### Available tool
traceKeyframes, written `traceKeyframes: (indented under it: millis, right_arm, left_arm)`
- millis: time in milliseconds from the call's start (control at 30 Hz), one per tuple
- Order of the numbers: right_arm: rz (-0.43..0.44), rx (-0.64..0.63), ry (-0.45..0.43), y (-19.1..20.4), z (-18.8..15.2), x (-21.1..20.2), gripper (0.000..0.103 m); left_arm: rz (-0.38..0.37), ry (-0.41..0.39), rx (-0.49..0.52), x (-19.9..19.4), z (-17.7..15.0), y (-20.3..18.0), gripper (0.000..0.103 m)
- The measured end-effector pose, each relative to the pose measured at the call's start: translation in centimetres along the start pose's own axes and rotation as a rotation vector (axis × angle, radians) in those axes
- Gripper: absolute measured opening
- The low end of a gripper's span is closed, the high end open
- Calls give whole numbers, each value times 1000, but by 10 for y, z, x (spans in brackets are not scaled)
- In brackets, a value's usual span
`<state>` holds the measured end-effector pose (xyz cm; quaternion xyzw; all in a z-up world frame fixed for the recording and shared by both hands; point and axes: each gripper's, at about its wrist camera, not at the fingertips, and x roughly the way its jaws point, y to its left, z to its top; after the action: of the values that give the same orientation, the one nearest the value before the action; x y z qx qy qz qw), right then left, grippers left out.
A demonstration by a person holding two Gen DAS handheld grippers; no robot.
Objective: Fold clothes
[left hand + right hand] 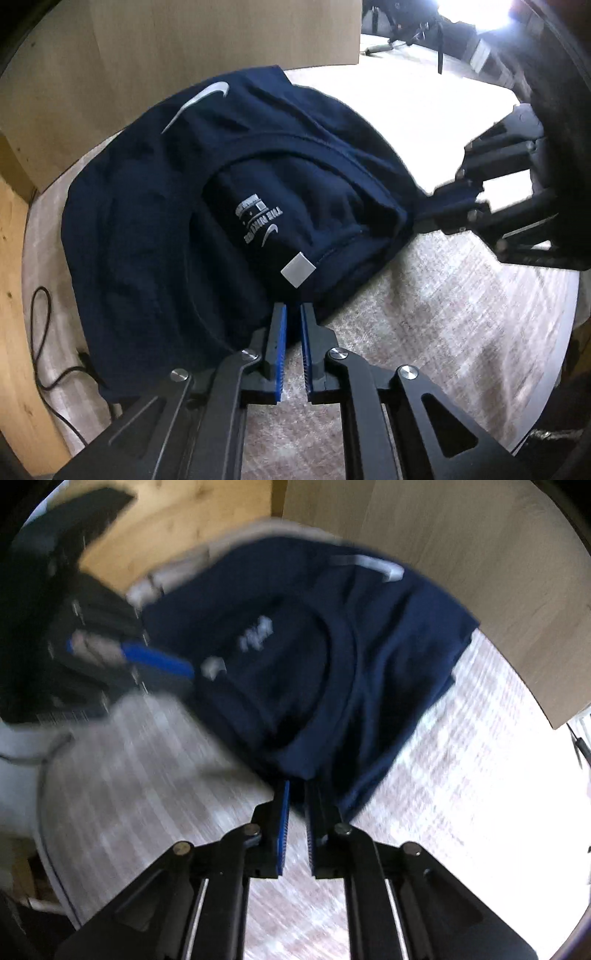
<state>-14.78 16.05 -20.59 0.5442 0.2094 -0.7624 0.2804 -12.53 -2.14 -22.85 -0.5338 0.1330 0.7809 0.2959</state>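
Observation:
A navy T-shirt (155, 206) with a white swoosh and a printed neck label lies bunched on a pale woven mat (443, 317). My left gripper (293, 314) is shut on the shirt's near edge by the collar, blue pads pinching the cloth. My right gripper (297, 794) is shut on another edge of the shirt (388, 657); this view is blurred by motion. The right gripper also shows in the left wrist view (443, 214), pulling a corner of the shirt to the right. The left gripper shows in the right wrist view (184, 672).
A light wooden panel (184, 44) stands behind the shirt. A pine board (14, 295) runs along the left, with a black cable (48, 354) beside it. A bright floor area and dark stands (439, 33) lie at the far right.

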Motion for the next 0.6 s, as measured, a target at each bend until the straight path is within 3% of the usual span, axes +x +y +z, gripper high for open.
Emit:
traceKeyframes:
  millis: [133, 200, 267, 367, 433, 500, 600]
  right_arm:
    - [70, 133, -145, -19, -3, -33, 9]
    - [81, 204, -182, -27, 0, -33, 9]
    - [48, 214, -156, -22, 4, -15, 9]
    - [-45, 127, -75, 0, 7, 12, 9]
    - [-72, 155, -49, -3, -2, -4, 10]
    - [-24, 245, -61, -9, -13, -29, 11]
    - [-27, 323, -141, -2, -31, -72, 33]
  left_arm:
    - [-17, -123, -84, -23, -2, 2, 13]
    - [-33, -136, -114, -19, -4, 1, 23]
    - [-19, -98, -103, -6, -11, -2, 23]
    - [36, -70, -65, -10, -30, -10, 23]
    - [51, -76, -141, -32, -46, -13, 23]
    - [61, -114, -241, -60, -62, -16, 26]
    - [77, -202, -339, -109, -85, -24, 46]
